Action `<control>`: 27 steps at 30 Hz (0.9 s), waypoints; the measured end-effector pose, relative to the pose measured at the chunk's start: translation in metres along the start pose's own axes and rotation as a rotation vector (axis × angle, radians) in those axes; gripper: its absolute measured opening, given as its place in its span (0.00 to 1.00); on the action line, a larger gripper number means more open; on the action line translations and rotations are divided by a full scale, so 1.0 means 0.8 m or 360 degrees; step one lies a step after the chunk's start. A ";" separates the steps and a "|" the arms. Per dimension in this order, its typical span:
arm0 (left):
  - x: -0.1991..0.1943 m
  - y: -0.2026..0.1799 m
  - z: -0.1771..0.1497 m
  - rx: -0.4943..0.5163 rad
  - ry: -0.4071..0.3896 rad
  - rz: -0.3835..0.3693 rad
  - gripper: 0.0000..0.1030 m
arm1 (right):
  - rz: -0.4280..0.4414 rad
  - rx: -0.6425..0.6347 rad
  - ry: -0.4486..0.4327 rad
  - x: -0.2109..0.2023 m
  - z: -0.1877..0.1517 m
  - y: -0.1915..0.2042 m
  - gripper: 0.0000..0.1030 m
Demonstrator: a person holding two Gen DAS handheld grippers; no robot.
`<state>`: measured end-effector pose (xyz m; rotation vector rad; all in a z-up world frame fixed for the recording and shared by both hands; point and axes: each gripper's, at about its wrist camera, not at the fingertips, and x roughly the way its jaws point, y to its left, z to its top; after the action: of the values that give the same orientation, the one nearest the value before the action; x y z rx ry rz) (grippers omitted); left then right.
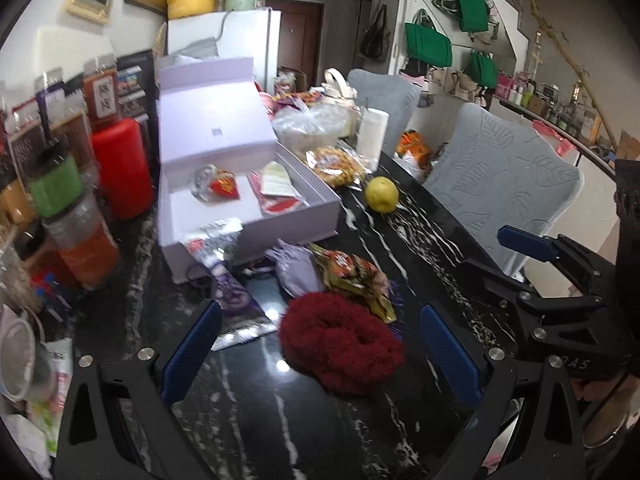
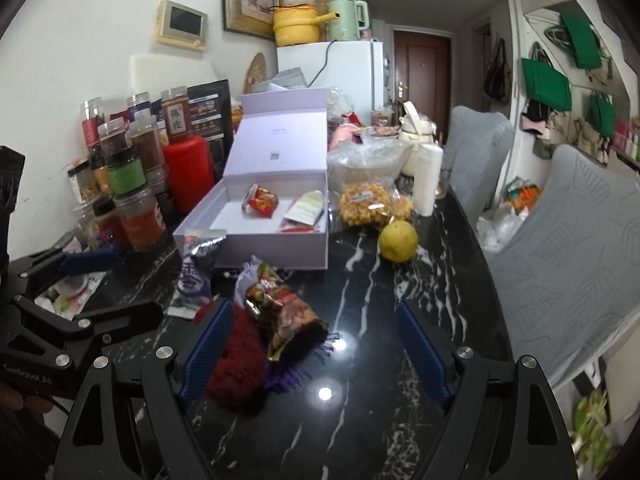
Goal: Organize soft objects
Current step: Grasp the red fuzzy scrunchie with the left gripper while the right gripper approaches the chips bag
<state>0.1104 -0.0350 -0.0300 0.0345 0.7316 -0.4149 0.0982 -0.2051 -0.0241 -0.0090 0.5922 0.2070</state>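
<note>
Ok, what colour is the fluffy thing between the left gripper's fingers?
Dark red; the fluffy ring shows best in the left wrist view.

Yellow pear (image 2: 398,241), spice jars (image 2: 132,184), red canister (image 2: 188,174), white fridge (image 2: 332,68).

Surface (image 1: 328,432): glossy black marble, white veins. Scrunchie (image 1: 340,350): fuzzy dark-red cloth. Snack bag (image 2: 286,312): shiny crinkled foil. Box (image 1: 224,128): matt lilac card. Tool pads (image 1: 450,356): ribbed blue, on matt black plastic.
</note>
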 end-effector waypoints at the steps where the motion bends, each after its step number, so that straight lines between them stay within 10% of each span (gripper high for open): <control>1: 0.006 -0.003 -0.003 0.0000 0.0019 -0.0020 0.98 | 0.0002 0.0011 -0.0004 0.002 -0.006 -0.004 0.81; 27: 0.137 -0.008 -0.035 0.0067 0.0369 0.0034 0.98 | 0.0009 0.0240 0.0166 0.044 -0.056 -0.066 0.81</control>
<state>0.1631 -0.0753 -0.1220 0.1317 0.9502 -0.4100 0.1124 -0.2529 -0.0839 0.1283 0.7109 0.1679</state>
